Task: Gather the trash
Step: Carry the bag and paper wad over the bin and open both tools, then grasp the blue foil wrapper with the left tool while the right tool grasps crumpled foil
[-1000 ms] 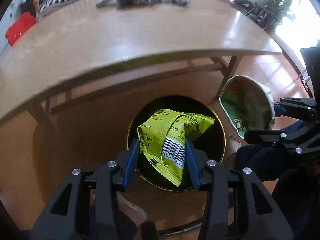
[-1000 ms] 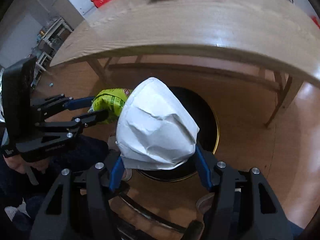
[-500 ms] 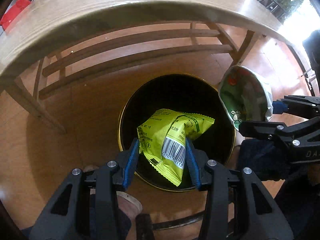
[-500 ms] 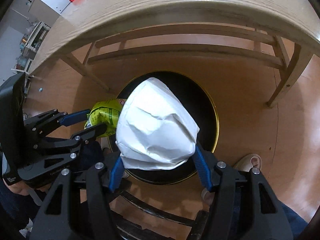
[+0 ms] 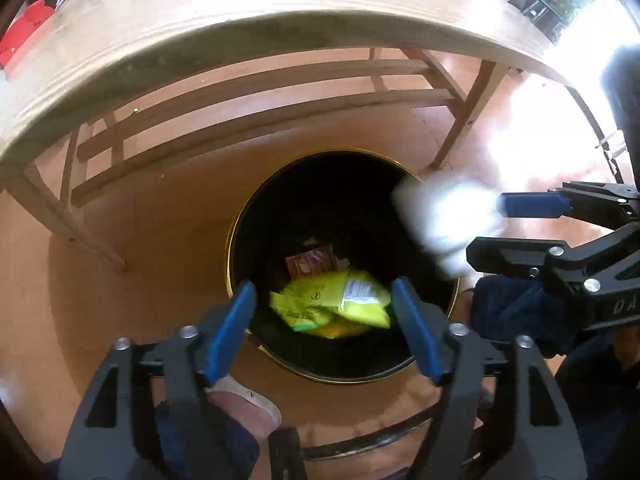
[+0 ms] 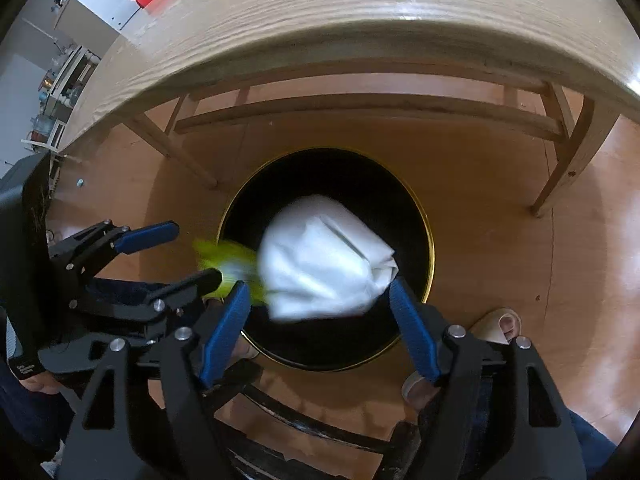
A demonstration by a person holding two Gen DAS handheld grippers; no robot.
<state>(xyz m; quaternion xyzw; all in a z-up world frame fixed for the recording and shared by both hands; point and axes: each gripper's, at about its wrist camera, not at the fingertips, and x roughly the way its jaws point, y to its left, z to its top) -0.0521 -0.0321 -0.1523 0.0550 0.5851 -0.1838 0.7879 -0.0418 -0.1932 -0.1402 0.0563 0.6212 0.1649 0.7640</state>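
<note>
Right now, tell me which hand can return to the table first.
Probably left. Both tools have just been opening. The left tool is clear, its yellow bag down in the bin; the white wrapper is between the right tool pads.

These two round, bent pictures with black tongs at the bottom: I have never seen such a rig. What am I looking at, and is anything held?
A person holds a two-finger gripper in each hand; a fisheye camera on each looks along its fingers. Both point down at a black bin on the floor beside a wooden table. The left gripper has just opened: its yellow snack bag lies loose in the bin. The right gripper has also just opened, and its white wrapper, blurred, is dropping between the blue pads. Nothing is gripped.
</note>
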